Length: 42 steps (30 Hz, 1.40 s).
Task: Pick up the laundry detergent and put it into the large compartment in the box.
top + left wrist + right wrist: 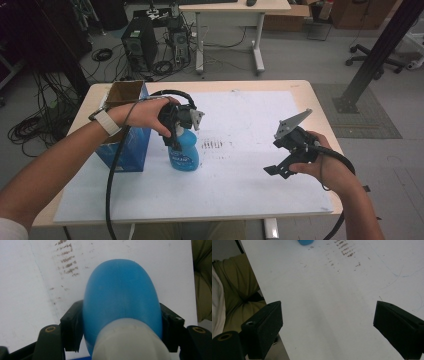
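Note:
A blue spray bottle (184, 156) with a white collar stands upright on the white sheet (240, 180), left of centre. My left gripper (176, 141) comes down on it from above and is shut on its shoulder. In the left gripper view the blue body (122, 290) sits wedged between both black pads (72, 325), and the white collar (130, 342) hides the gap. My right gripper (279, 170) hovers over the sheet's right part, well apart from the bottle. It is open (328, 315) with only bare sheet between its jaws. The bottle's base (305, 242) shows at that view's top edge.
An open blue cardboard box (125, 142) stands just left of the bottle, under the left wrist. Brown smudges (212, 144) mark the sheet right of the bottle. The table's near edge (200, 220) is close, with the person's legs (237, 285) below it.

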{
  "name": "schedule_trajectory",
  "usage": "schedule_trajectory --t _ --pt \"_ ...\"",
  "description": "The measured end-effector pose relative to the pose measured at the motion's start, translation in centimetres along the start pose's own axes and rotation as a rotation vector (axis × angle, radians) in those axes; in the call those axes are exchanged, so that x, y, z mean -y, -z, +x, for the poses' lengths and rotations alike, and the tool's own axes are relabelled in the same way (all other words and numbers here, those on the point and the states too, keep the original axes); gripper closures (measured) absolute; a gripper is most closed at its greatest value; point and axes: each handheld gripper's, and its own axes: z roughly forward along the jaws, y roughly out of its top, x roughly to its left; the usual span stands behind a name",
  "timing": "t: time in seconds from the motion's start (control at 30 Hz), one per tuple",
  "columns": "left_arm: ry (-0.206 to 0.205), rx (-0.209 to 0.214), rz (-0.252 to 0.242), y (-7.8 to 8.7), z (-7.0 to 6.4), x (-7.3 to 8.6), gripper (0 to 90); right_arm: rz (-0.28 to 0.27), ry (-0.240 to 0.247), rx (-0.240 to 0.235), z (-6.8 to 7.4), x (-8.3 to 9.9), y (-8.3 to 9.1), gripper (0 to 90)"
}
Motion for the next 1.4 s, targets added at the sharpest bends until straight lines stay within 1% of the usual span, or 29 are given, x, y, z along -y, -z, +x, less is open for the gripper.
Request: schedule_trajectory --t 0.07,0.43,0.67,0.9,1.0,1.07,1.4 --pt "-0.008 -0.002 0.005 0.0 -0.1 -0.1 36.3 0.0 0.0 0.0 0.0 0.0 0.0 8.9" --pt "-0.007 -0.019 0.002 0.1 -0.3 0.0 36.8 -0.002 -0.003 0.005 0.2 0.1 0.2 8.9" --pt "-0.014 -0.03 0.008 0.1 -0.4 -0.1 37.0 -0.005 0.001 0.006 0.2 0.0 0.3 8.9" --pt "-0.009 -0.033 -0.011 0.5 -0.5 -0.2 37.1 -0.005 0.0 0.006 0.2 0.1 0.4 8.9" --pt "-0.004 -0.032 -0.011 0.7 -0.6 -0.2 37.1 -0.006 0.0 0.006 0.2 0.2 0.4 8.9" --pt "-0.003 -0.027 -0.023 0.9 -0.6 -0.2 37.1 -0.007 0.001 0.006 0.2 0.2 0.4 8.9" --pt "0.011 -0.037 -0.023 1.4 -1.0 -0.4 37.1 -0.011 0.004 0.005 0.3 0.2 0.4 8.9"
